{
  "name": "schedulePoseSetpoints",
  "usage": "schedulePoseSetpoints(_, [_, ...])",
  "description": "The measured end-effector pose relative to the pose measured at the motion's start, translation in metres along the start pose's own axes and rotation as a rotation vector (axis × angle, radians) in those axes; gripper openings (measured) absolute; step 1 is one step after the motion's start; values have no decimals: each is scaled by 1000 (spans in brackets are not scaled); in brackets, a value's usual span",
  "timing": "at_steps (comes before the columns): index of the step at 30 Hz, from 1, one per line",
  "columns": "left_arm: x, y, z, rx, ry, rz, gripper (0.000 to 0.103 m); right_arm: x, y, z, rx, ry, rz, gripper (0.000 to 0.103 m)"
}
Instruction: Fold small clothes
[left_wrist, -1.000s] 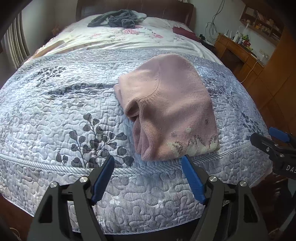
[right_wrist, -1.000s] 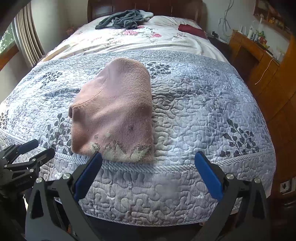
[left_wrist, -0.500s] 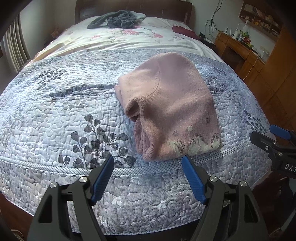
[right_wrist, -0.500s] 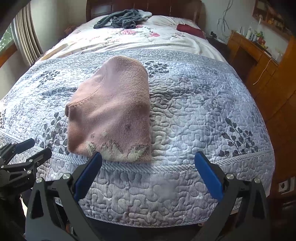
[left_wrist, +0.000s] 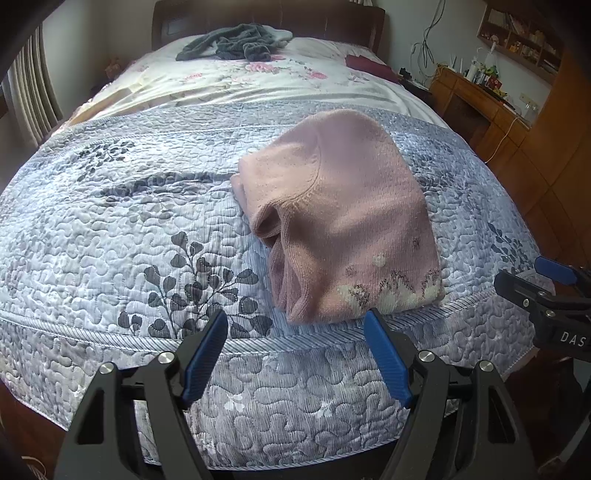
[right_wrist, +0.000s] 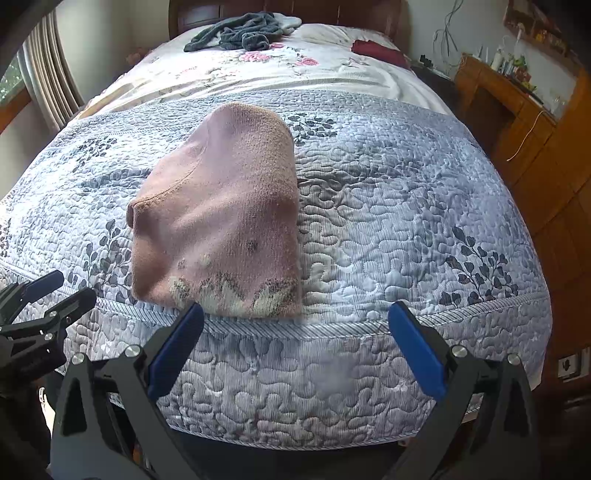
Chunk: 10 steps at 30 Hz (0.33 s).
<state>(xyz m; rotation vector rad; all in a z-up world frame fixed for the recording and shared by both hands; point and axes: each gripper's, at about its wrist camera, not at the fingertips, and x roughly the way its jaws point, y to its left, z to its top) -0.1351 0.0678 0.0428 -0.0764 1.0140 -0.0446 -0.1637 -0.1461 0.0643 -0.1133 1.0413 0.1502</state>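
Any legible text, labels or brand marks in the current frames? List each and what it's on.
"DAS" - white letters on the black body of the right gripper, cut off at the left wrist view's edge, so likely part of a longer word.
Small items on the brown wooden desk and wall shelf: too small and blurred to read.
Pink knitted sweater, blue-grey quilted bedspread and left gripper: no text.

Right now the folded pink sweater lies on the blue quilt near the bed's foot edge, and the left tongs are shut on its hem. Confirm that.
Not quite. The left tongs are open and hold nothing: the left wrist view shows their blue pads spread apart, short of the hem. The rest stands: the folded pink sweater lies on the blue quilt near the bed's foot edge.
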Motion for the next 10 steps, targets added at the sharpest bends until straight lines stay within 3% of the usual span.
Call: schedulePoseSetpoints(10, [2,-1,0,3,5,5,77,7,-6,2,13,23,12,100])
